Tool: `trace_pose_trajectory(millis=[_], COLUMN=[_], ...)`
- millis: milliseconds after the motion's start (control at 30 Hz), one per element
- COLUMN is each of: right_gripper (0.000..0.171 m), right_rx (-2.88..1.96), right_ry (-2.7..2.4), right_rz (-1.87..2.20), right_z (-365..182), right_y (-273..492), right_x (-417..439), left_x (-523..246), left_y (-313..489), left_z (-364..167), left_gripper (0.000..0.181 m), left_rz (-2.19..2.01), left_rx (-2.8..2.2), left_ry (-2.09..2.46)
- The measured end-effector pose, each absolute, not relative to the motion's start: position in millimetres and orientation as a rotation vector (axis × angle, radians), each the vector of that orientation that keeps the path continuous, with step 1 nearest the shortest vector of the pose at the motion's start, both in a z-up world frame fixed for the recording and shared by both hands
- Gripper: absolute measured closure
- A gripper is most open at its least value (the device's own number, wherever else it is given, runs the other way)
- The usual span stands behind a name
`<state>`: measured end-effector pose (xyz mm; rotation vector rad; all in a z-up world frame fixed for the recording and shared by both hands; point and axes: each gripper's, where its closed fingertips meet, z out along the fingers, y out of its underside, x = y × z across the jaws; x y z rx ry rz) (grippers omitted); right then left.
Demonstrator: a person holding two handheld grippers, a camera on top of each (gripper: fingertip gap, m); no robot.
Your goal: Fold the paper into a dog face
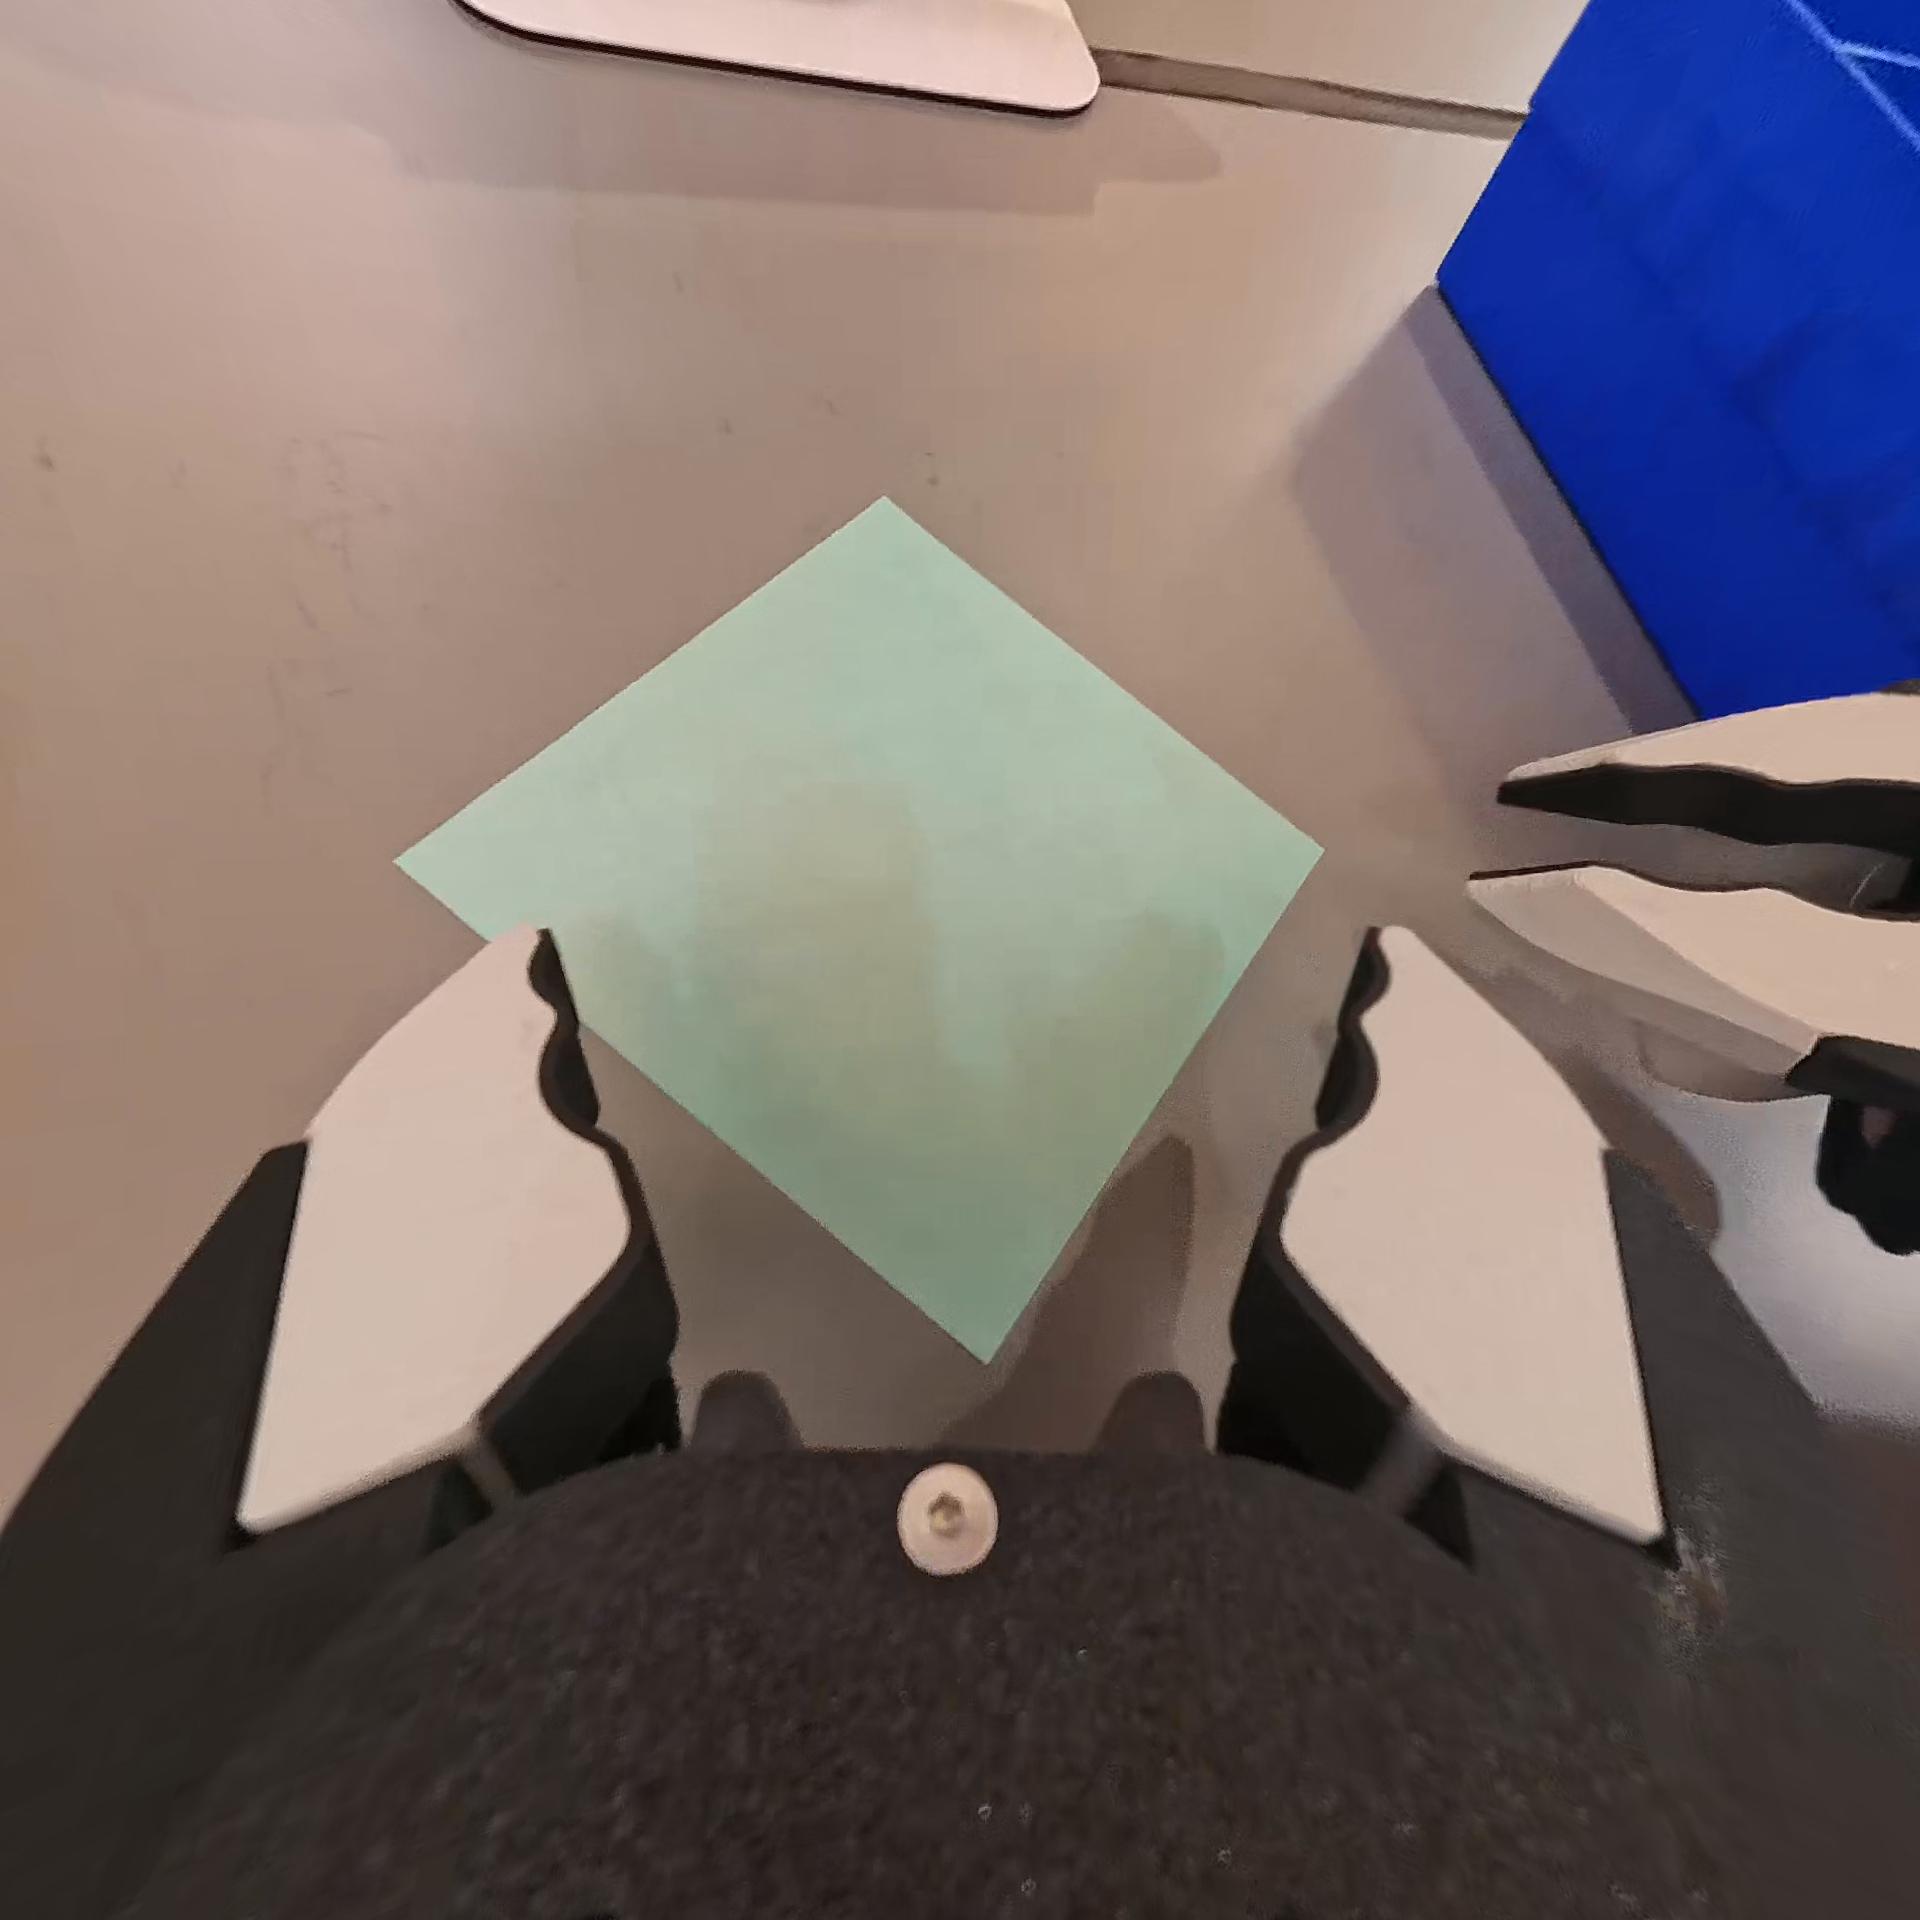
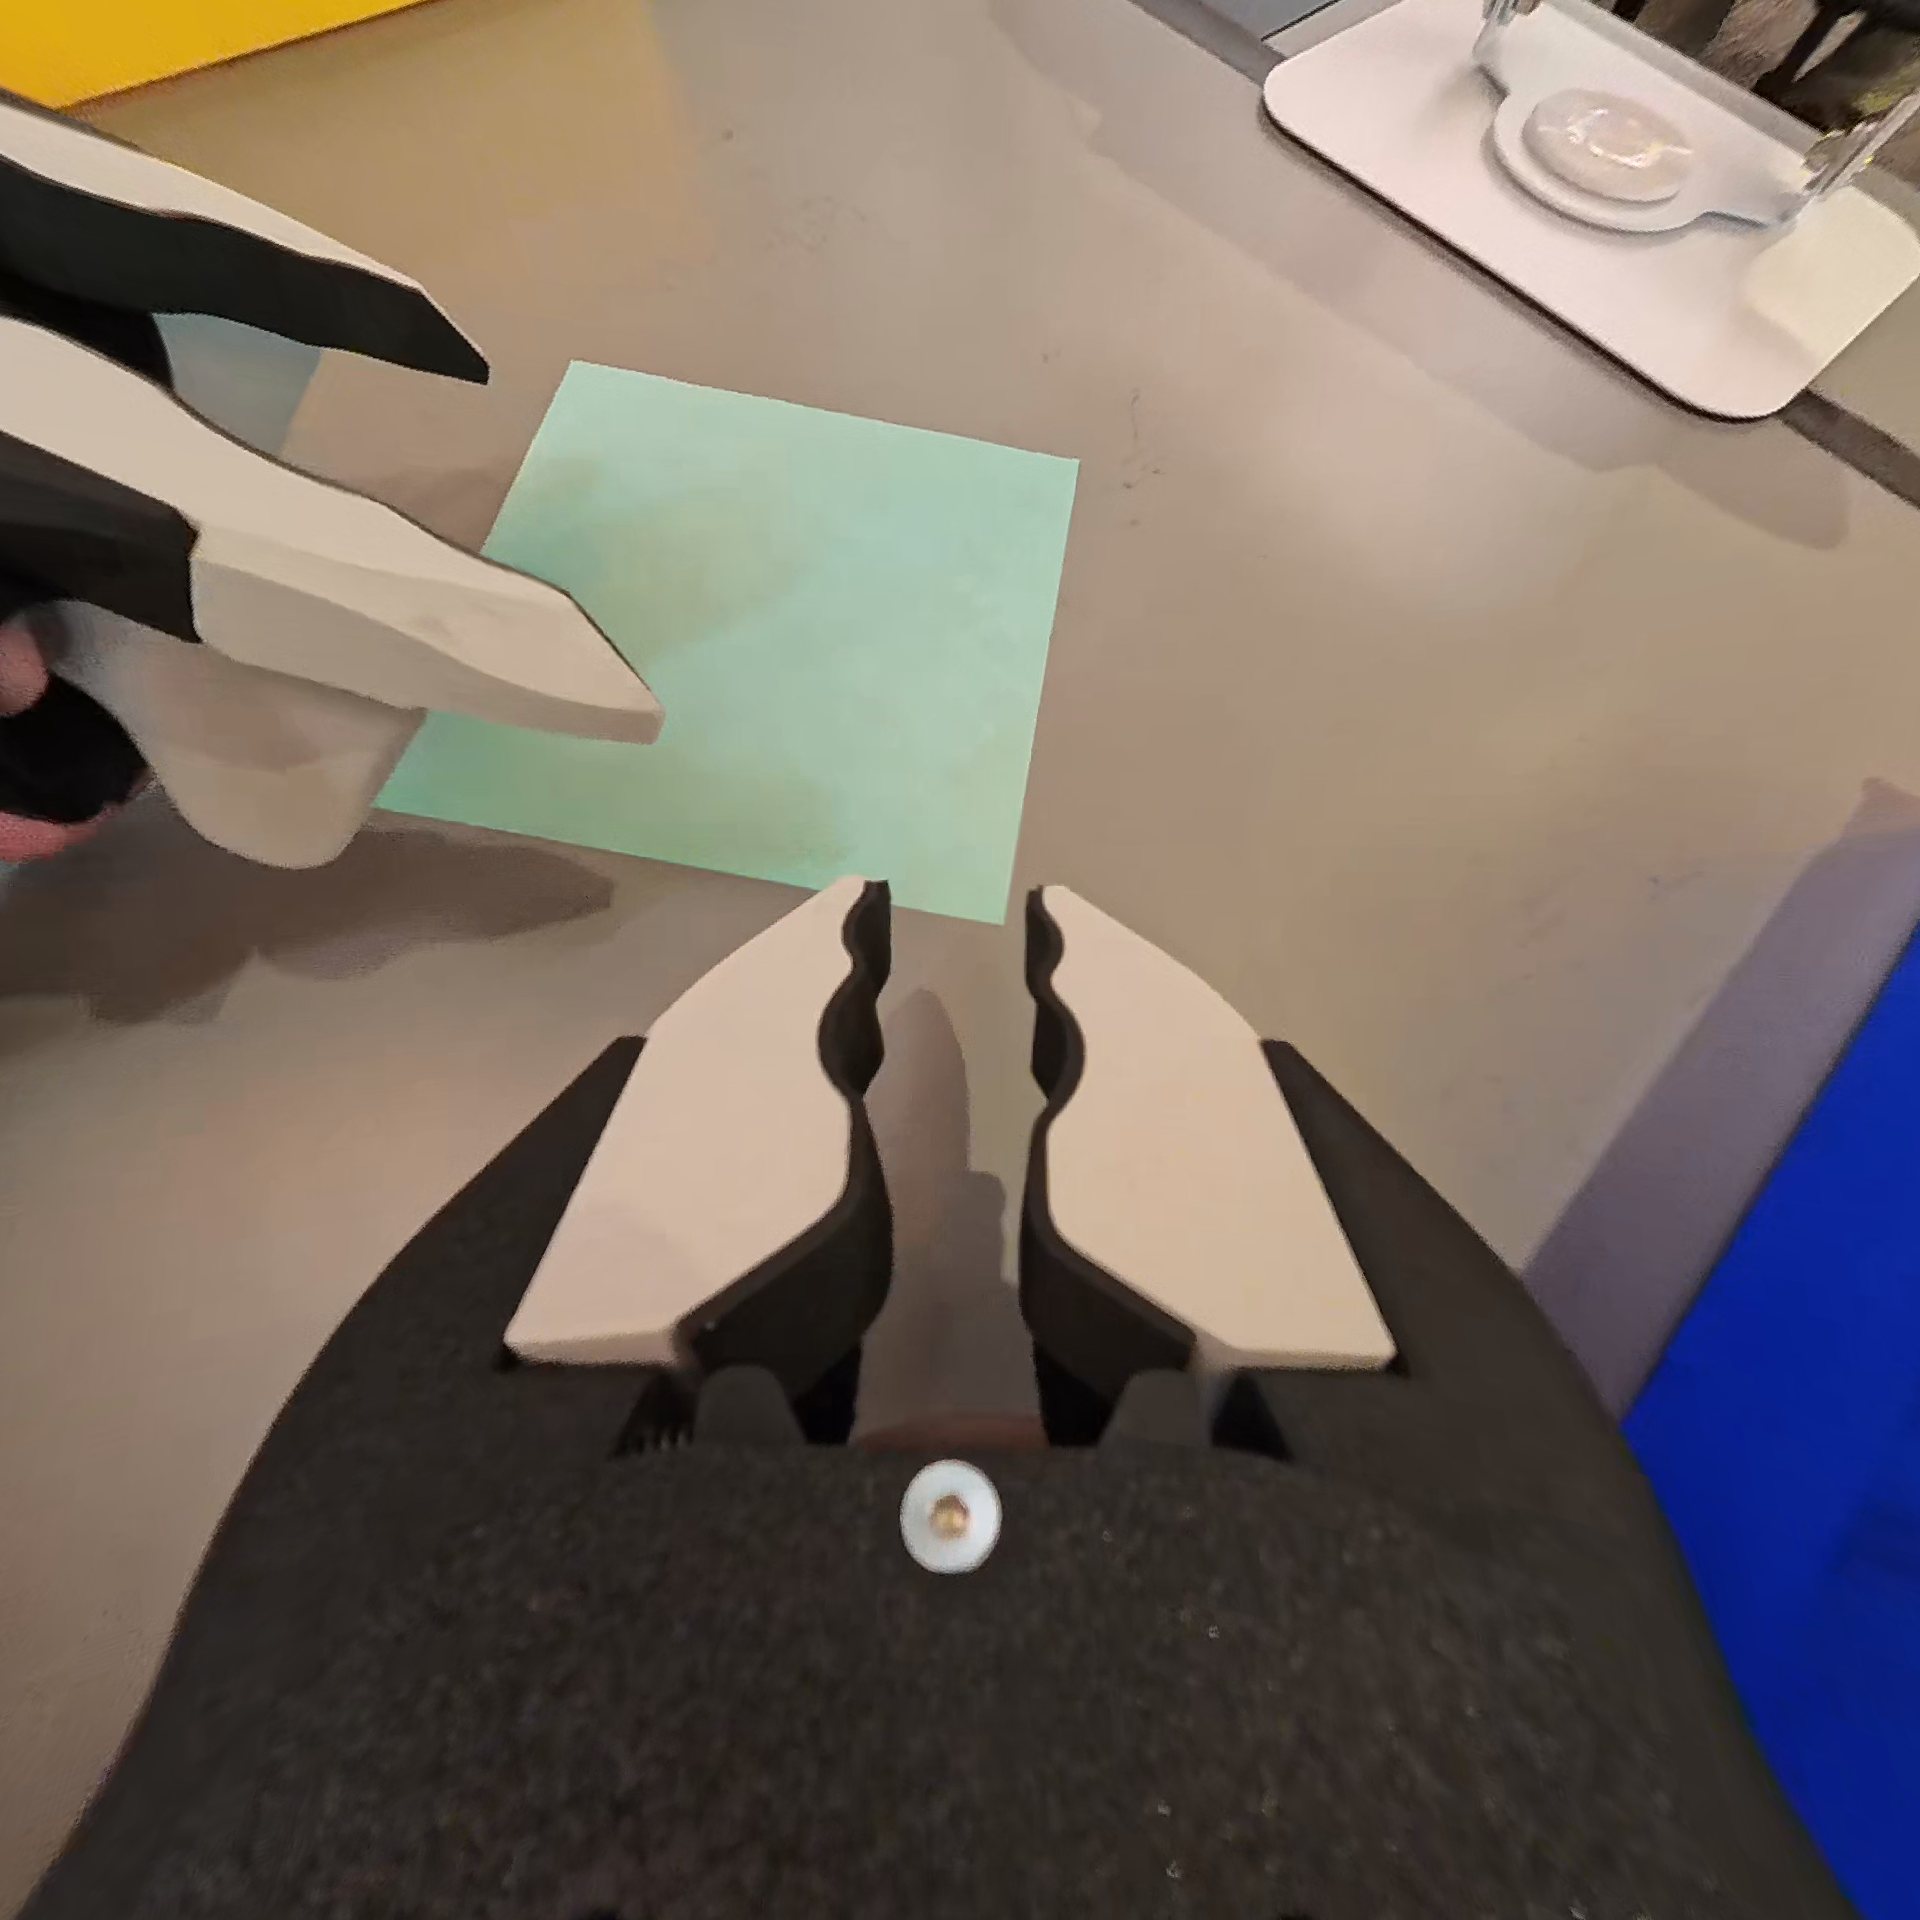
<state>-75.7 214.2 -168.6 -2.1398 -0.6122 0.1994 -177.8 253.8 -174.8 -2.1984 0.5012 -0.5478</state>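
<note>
Left wrist view shows the paper lying flat and unfolded on the table, turned corner-on, probably so it can be folded along its diagonal. Left gripper hangs over it, jaws wide and empty; right gripper, narrowly parted, waits at a near corner, apparently not touching.

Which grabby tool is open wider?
The left tool, spread wide over the green paper. The right tool shows just a narrow gap.
</note>
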Motion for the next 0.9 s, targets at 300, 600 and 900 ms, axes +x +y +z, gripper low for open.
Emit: trace_pose_trajectory(millis=[300, 600, 900], right_gripper=[0.146, 0.145, 0.145], right_rx=[-2.115, -2.068, -2.075], right_ry=[-0.659, -0.669, -0.611], right_rz=[0.267, 0.296, 0.346], right_z=[-160, -153, -155], right_y=[199, 203, 211], right_x=[-73, -66, -53], left_x=[-171, -159, -154], left_y=[260, 274, 285], left_z=[-187, -201, -210], left_gripper=[0.036, 0.037, 0.036], left_rz=[-0.443, -0.321, -0.269], left_rx=[-2.261, -2.328, -2.390], left_ry=[0.465, 0.524, 0.549])
